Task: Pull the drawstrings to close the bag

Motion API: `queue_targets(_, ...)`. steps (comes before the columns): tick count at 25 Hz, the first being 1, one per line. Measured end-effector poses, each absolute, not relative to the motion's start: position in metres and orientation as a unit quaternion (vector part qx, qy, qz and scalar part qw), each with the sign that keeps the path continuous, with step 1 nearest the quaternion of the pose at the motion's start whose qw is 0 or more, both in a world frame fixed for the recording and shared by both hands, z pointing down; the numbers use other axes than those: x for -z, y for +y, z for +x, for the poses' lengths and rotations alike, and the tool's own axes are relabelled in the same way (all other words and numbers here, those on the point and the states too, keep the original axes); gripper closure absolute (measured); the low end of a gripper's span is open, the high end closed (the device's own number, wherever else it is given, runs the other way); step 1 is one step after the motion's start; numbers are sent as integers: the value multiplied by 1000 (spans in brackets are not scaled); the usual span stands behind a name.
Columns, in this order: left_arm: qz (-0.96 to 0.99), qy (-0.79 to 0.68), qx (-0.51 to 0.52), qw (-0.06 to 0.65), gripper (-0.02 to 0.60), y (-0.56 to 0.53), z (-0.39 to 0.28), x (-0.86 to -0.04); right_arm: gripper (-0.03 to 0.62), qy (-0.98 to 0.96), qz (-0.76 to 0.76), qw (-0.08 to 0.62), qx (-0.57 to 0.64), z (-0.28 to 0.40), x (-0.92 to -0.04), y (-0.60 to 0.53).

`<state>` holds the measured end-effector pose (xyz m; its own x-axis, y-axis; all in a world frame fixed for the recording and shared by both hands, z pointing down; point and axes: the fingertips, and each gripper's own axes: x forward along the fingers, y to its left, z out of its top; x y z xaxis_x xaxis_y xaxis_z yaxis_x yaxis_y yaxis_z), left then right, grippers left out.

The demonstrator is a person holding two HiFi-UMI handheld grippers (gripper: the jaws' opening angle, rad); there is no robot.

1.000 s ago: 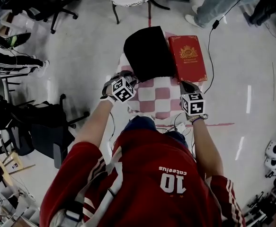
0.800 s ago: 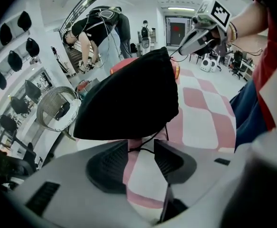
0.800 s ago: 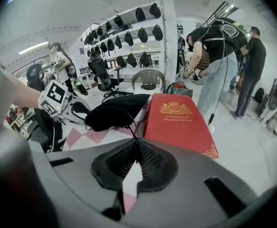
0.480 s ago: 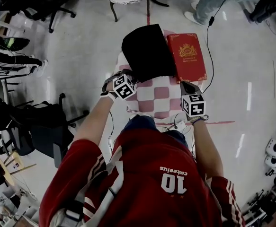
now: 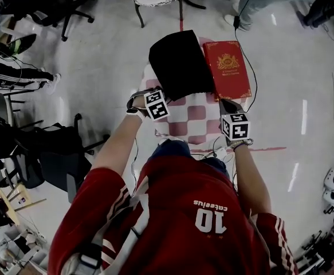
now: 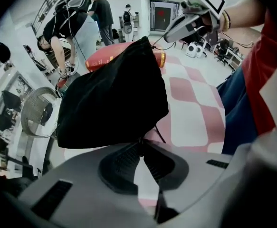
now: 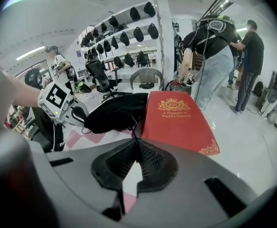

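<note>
Black bag [image 5: 181, 65] beyond jaws, left gripper [image 6: 140, 142] just closed onto drawstring [image 6: 159, 136], right gripper [image 7: 137, 141] pinching another

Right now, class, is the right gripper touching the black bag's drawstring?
Touching. The right gripper view shows the right gripper with jaws shut on the thin drawstring that runs from the black bag.

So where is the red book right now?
In the head view the red book lies flat on the far right side of the checkered table, directly right of the black bag.
</note>
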<state>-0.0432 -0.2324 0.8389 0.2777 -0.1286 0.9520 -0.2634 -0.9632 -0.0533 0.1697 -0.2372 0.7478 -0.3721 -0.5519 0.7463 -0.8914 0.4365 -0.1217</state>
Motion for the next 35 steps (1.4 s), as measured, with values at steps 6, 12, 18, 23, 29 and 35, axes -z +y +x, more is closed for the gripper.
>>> queue_targets(6, 792, -161, -583, 81, 561, -230, -55, -833, 580, -787, 463, 315, -259, 173, -740, -241)
queue_targets(12, 794, -208, -569, 51, 572, -226, -70, -814, 580, -794, 459, 311, -248, 171, -731, -241)
queue_targets(18, 798, -254, -546, 24, 572, -224, -78, -787, 580, -803, 462, 308, -217, 164, -712, -239)
queue_targets(23, 806, -302, -509, 11, 574, -223, -90, -751, 580, -810, 470, 287, -199, 156, -684, -236)
queue_targets(29, 817, -361, -450, -16, 574, -227, -106, -689, 580, -812, 494, 254, -179, 151, -635, -234)
queue_targets(35, 829, -395, -397, -13, 574, -220, -116, -634, 581, -813, 514, 220, -164, 145, -588, -218)
